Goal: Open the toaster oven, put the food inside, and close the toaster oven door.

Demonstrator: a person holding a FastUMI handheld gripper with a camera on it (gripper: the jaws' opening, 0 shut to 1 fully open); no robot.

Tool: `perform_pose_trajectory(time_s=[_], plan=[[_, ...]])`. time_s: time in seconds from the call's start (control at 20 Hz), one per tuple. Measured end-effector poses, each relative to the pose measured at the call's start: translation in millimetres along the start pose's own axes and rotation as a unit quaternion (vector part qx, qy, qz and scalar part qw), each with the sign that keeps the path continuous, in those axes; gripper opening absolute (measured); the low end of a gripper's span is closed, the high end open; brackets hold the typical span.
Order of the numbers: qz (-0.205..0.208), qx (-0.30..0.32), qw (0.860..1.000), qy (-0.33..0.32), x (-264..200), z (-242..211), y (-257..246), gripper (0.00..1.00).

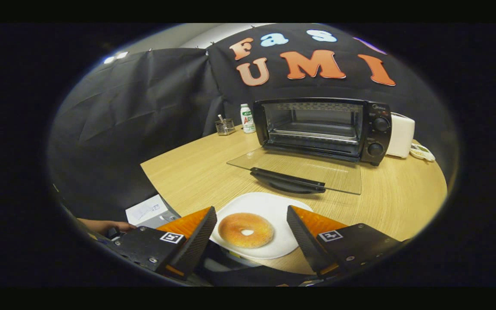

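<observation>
While tongs gape released, bagel lies between fingers on plate; toaster oven door open beyond.

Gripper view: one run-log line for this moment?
oven door: open flat | bagel: on plate, between fingers | gripper: open, no contact | next: grasp bagel

gripper | black textured jaws, orange backs | black mounts, square tags, silver screws
</observation>
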State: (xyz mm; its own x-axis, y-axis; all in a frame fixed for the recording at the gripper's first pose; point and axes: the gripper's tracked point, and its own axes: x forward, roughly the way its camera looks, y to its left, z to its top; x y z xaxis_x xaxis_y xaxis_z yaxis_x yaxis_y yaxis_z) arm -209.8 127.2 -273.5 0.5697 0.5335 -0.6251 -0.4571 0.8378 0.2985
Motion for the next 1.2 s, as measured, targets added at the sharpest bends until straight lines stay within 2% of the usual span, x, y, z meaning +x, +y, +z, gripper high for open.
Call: perform_pose_trajectory(time_s=[0.35,0.45,0.6,0.65,0.85,1.0,1.2], plan=[[-0.013,-0.017,0.998,0.051,5.2,-32.2,-0.3,0.97],[-0.011,-0.012,0.999,0.051,8.5,-31.4,1.9,0.85],[-0.008,-0.001,0.998,0.055,8.5,-31.7,3.5,0.74],[-0.005,0.009,0.999,0.051,8.6,-29.6,4.5,0.69],[0.014,0.068,0.998,0.01,8.4,-8.1,7.1,0.59],[0.028,0.109,0.994,-0.014,11.4,9.6,8.6,0.58],[0.067,0.158,0.983,-0.064,22.4,40.6,19.4,0.58]])
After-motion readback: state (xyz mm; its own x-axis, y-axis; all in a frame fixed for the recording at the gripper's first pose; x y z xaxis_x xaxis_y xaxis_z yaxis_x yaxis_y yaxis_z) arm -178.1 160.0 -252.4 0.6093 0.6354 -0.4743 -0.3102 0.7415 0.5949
